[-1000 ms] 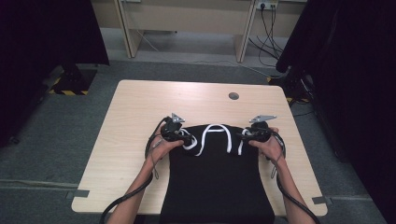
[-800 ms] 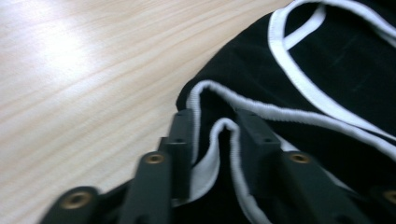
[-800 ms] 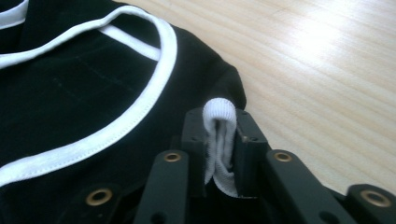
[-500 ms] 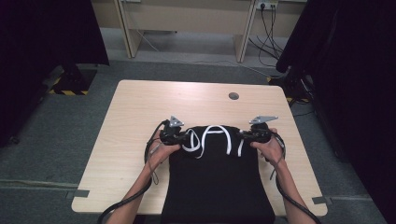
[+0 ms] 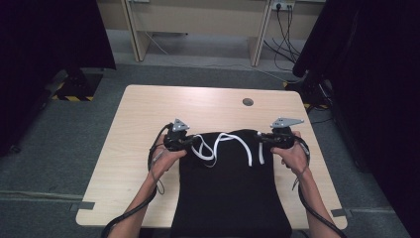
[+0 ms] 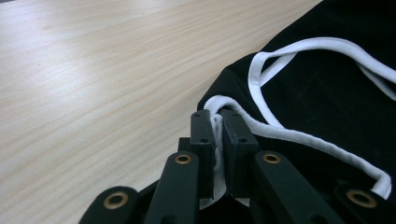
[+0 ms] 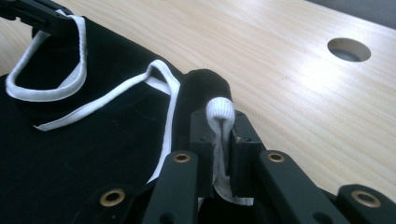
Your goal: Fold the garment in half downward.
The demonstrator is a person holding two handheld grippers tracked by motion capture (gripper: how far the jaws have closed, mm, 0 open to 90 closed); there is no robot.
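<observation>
A black garment (image 5: pixel 233 193) with white trim lies on the wooden table (image 5: pixel 198 106), its lower part hanging over the near edge. My left gripper (image 5: pixel 190 143) holds its top left corner. In the left gripper view the jaws (image 6: pixel 215 119) have just closed further and now pinch the white trim (image 6: pixel 299 135). My right gripper (image 5: pixel 260 136) holds the top right corner, and its jaws (image 7: pixel 219 116) are shut on a fold of white ribbed edge (image 7: pixel 220 109). Loose white straps (image 5: pixel 218 144) curl across the cloth between the two grippers.
A round cable hole (image 5: pixel 248 102) sits in the table at the far right, also seen as the hole (image 7: pixel 349 49) beyond the right jaws. Bare wood stretches beyond the garment. Desk legs and cables stand past the table's far edge.
Both grippers have closed on the garment's top corners and lifted slightly, drawing a little apart. The top edge is raised between them and the white straps have shifted.
</observation>
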